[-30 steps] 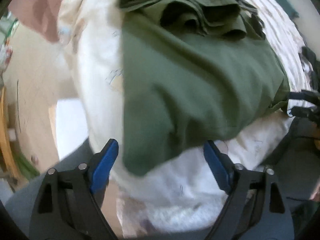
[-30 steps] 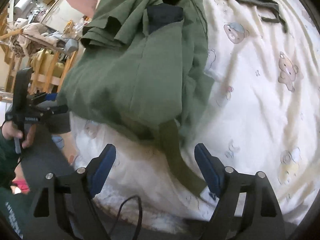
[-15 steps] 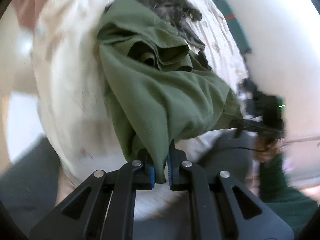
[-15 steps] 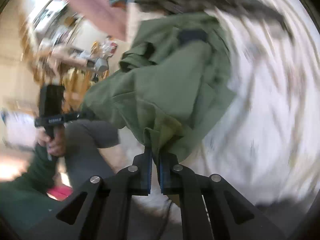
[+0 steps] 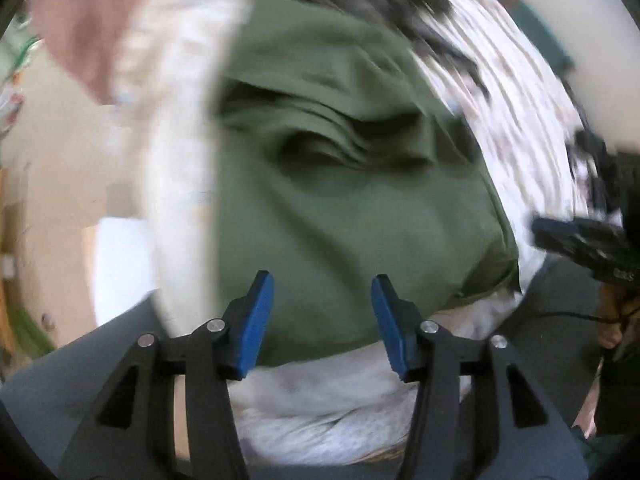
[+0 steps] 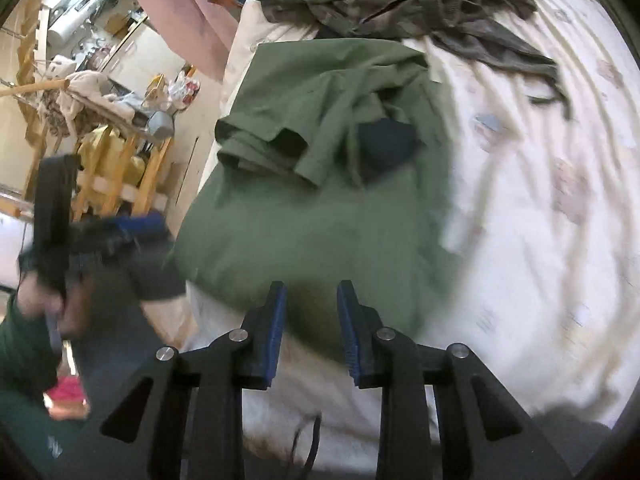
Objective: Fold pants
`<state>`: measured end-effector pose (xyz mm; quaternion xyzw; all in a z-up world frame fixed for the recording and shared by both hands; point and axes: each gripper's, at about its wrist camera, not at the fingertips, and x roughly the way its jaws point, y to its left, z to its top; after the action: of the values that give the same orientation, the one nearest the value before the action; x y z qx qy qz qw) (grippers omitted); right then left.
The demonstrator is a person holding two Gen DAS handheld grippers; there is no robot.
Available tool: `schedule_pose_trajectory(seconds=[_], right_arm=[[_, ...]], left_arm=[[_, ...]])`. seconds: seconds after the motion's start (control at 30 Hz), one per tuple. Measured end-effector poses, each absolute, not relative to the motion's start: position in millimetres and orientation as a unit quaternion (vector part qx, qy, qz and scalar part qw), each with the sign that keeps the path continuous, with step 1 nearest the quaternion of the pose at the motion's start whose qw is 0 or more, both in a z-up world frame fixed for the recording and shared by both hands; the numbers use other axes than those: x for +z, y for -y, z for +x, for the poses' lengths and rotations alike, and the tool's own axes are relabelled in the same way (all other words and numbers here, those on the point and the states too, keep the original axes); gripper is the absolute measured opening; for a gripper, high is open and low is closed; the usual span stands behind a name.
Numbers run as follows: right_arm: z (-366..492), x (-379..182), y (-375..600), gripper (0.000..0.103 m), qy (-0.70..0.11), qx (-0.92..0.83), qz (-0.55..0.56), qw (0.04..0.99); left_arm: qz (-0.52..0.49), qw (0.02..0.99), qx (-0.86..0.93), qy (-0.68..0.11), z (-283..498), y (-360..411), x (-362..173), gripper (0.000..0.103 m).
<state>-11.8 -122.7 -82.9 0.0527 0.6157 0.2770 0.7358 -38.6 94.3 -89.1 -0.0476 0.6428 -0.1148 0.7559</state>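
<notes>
Fingers [image 6: 276, 320] opening — green pants [image 6: 320, 200] stretch lengthwise away.

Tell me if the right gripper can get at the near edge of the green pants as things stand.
Probably yes. The right gripper hangs just over the near edge of the green pants on the bed sheet, its jaws opening with nothing pinched. Nothing lies between; the camouflage clothes lie at the far side.

Olive-green pants [image 6: 320, 216] ahead of the black right claw [image 6: 311, 292] with blue pads [image 6: 274, 332]. Beyond them, camouflage clothes [image 6: 400, 4]. White bed sheet [image 6: 540, 240] with faint bear prints, rightward.
</notes>
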Motion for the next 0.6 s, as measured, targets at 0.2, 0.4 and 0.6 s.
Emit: schedule_pose_trajectory(seconds=[0.2, 0.4, 0.6], right_arm=[[-6, -195, 104, 0.023, -0.702, 0.181, 0.001, 0.689], [-5, -183, 92, 0.026, -0.691, 0.199, -0.021, 0.695], [12, -136, 124, 0.066, -0.678, 0.251, 0.123, 0.680]], left_arm=[[0.074, 0.736, -0.077, -0.669, -45, -40, -185, 0.049], [0.079, 0.740, -0.079, -0.663, -44, -41, -172, 0.051], [-0.048, 0.750, -0.107, -0.651, -37, -95, -114, 0.084]])
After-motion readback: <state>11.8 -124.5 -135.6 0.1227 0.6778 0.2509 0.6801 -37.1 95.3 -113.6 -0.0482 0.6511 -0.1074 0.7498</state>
